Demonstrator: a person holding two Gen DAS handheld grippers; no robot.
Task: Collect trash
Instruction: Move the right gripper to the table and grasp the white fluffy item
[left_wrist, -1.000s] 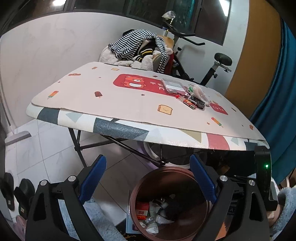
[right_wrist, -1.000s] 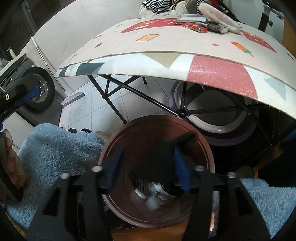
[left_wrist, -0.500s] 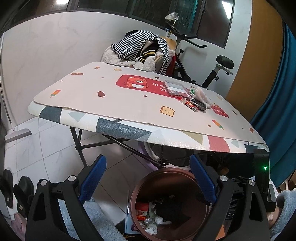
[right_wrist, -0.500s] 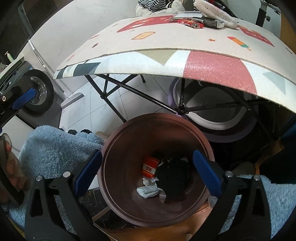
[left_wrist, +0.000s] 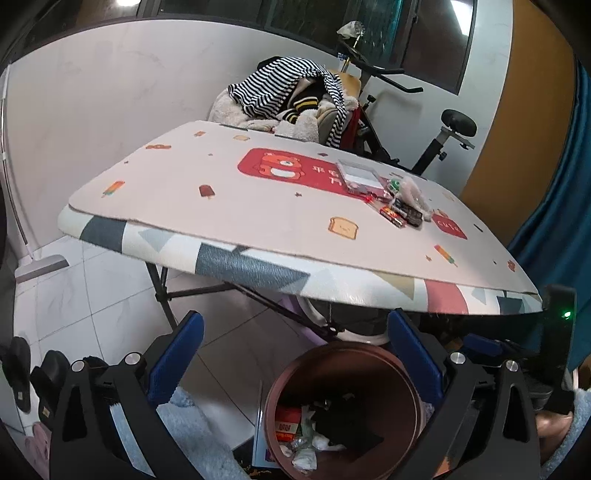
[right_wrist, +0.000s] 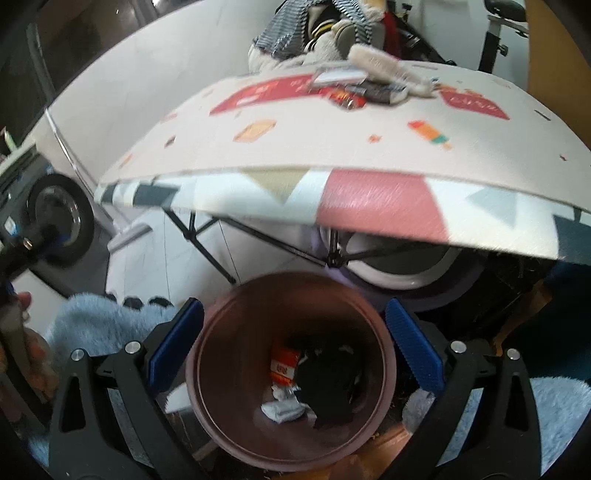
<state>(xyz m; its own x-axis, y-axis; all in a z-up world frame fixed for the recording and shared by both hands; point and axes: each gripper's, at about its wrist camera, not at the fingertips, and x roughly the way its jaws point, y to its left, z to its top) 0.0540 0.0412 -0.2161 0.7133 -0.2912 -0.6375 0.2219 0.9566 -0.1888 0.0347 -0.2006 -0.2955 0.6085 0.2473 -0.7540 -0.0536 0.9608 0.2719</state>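
A brown bin (left_wrist: 343, 349) stands on the floor under the front edge of a folding table (left_wrist: 221, 206). In it lie a black rag-like thing (right_wrist: 328, 384), a red packet (right_wrist: 284, 365) and crumpled white paper (right_wrist: 280, 410). Over the bin (right_wrist: 291, 278) my right gripper (right_wrist: 293, 310) hangs open and holds nothing. My left gripper (left_wrist: 295, 325) is left of the bin and above it, its jaws opening with nothing between them. On the table's far right lie several wrappers (left_wrist: 400, 212) and a clear plastic tray (left_wrist: 358, 175).
A striped heap of clothes (left_wrist: 291, 88) and an exercise bike (left_wrist: 443, 140) stand behind the table. A basin (right_wrist: 406, 266) sits under it among the black legs (left_wrist: 162, 291). Black slippers (left_wrist: 22, 369) lie at the left; a blue fluffy cloth (right_wrist: 92, 317) is below.
My right gripper opened and let go of the black thing, which now lies in the bin; the gripper then rose a little. The left jaws stand slightly wider.
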